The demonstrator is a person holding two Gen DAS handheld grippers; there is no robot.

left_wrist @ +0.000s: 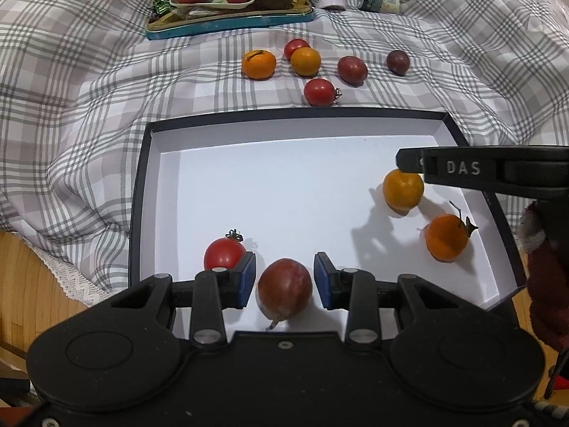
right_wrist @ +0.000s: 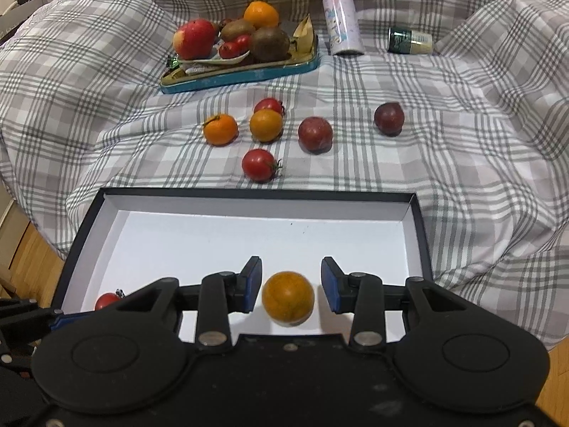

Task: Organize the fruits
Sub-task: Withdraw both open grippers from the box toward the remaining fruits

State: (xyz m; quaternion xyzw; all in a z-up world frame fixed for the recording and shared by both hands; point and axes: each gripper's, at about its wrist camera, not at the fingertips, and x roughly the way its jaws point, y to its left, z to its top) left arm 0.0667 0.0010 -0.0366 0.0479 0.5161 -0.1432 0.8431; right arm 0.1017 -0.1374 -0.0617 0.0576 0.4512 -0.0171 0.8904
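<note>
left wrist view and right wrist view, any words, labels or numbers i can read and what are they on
"DAS": raised letters on the black right tool where it reaches into the left wrist view above the box.
White can: printed pattern, no words legible.
Small green-capped bottle: label too small and blurred to read.
Blue tin tray: rim decoration, no readable text.
Nothing else bears writing.

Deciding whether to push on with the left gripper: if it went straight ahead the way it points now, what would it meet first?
Probably the white floor of the box. The dark red plum already sits between the left gripper pads with gaps either side, so the floor just beyond it comes first. Depth is uncertain.
</note>
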